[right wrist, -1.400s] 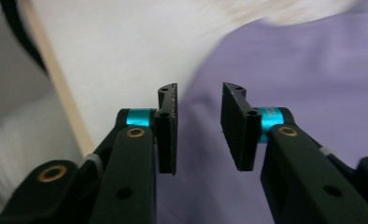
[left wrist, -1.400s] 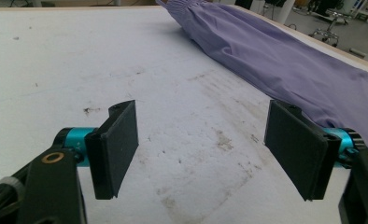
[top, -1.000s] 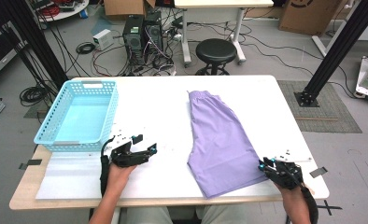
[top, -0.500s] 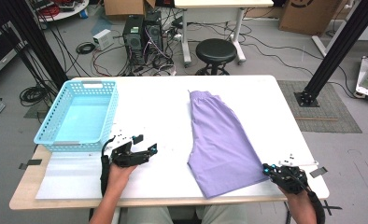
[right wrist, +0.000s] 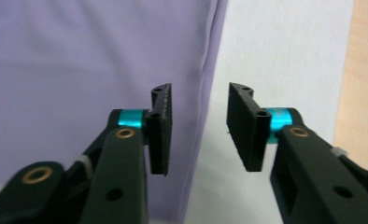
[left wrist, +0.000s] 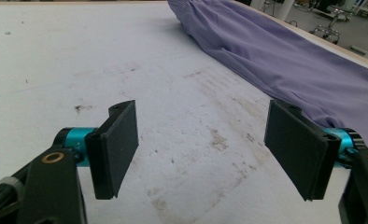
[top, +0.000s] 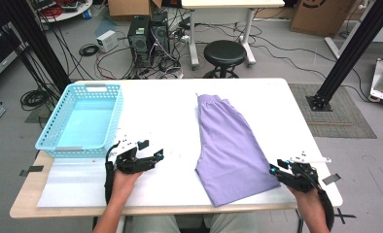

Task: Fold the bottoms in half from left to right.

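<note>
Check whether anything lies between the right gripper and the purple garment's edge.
Nothing visible does. The right gripper is open, its jaws straddling the hem of the purple garment on the bare white table.

my two handheld grippers are black, each with flat rectangular jaw pads, turquoise collars behind them and brass-coloured rivets on the arms. the left gripper (top: 148, 158) trails a black cable; the right gripper (top: 283, 171) carries a pale plate. my forearms are bare, trousers light.
</note>
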The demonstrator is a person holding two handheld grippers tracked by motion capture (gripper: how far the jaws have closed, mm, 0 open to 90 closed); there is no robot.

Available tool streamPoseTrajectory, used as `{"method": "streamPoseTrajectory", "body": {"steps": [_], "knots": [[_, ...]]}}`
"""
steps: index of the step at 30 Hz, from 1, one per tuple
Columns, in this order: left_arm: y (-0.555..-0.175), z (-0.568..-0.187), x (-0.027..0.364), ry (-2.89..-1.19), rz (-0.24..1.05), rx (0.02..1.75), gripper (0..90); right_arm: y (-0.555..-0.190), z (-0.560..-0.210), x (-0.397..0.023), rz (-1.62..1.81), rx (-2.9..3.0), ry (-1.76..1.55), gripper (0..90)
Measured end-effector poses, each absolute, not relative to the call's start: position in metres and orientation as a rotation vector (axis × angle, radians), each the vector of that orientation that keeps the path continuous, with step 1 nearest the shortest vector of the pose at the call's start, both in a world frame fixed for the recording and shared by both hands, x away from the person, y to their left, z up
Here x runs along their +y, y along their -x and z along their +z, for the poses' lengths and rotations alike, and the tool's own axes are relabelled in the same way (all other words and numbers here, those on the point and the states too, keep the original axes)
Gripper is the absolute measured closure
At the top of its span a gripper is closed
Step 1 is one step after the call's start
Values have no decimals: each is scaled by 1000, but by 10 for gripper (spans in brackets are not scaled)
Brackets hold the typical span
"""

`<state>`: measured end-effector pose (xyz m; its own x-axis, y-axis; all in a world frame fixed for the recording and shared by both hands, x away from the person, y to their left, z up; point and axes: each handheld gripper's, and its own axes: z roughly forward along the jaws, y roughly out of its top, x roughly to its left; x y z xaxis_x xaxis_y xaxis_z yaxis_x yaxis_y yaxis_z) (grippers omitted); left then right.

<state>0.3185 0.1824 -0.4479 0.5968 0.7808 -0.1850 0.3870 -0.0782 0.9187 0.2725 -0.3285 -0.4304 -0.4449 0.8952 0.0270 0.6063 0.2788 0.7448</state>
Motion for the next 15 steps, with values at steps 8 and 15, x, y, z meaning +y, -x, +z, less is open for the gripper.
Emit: {"method": "streamPoseTrajectory", "body": {"steps": [8, 15], "knots": [[-318, -448, 183, -1685, 423, 974, 260, -317, -445, -313, 924, 2227, -1387, 880], [-318, -448, 184, -1688, 422, 973, 260, -299, -444, -316, 912, 2220, -1396, 900]]}}
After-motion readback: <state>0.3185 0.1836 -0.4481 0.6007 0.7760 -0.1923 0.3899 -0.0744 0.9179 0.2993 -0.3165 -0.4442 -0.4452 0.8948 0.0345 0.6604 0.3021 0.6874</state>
